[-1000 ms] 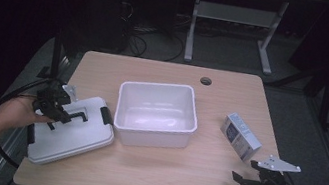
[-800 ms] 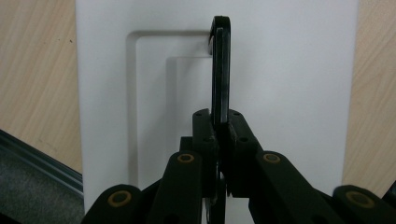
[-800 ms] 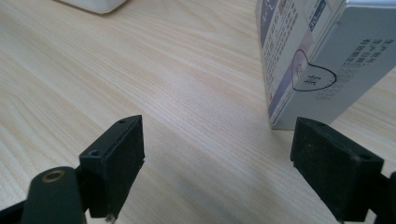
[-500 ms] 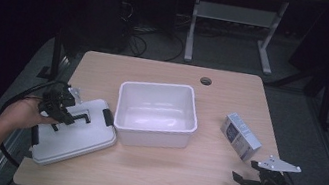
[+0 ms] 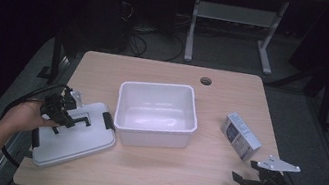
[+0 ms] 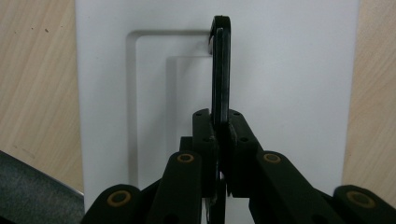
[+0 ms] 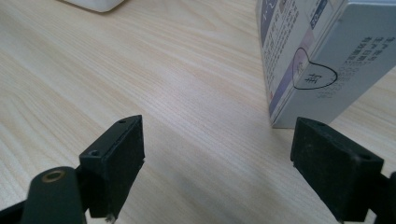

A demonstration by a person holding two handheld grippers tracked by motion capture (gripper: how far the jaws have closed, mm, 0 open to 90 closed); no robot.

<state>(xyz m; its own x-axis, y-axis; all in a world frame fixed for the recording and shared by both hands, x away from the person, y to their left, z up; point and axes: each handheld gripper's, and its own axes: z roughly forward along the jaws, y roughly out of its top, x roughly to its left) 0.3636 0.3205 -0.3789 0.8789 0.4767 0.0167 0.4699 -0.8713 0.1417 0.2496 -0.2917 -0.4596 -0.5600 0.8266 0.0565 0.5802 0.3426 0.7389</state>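
A: L gripper point(image 5: 62, 112) fingers point(image 6: 205, 135) pinched tight on the black handle point(image 6: 220, 65) of the white lid point(image 5: 75, 133), handle stood up between them. Lid lies flat on the desk point(image 5: 147, 181), just beside the white bin point(image 5: 156, 111).

B: How's it handle?

A: Prob. light, stiff plastic, smooth top, so slippery if grabbed by the edge. Thin hinged handle is the spot to hold, mid-bar, right where the fingers sit. Lid may swing or tilt under the fingers once lifted.

B: R side?

A: R gripper point(image 5: 259, 182) fingers point(image 7: 116, 154) spread wide, nothing between them, low over the desk. Carton point(image 7: 317, 60) just ahead of the right-hand finger, not touching. Cardboard, light, crushable; take the narrow sides.
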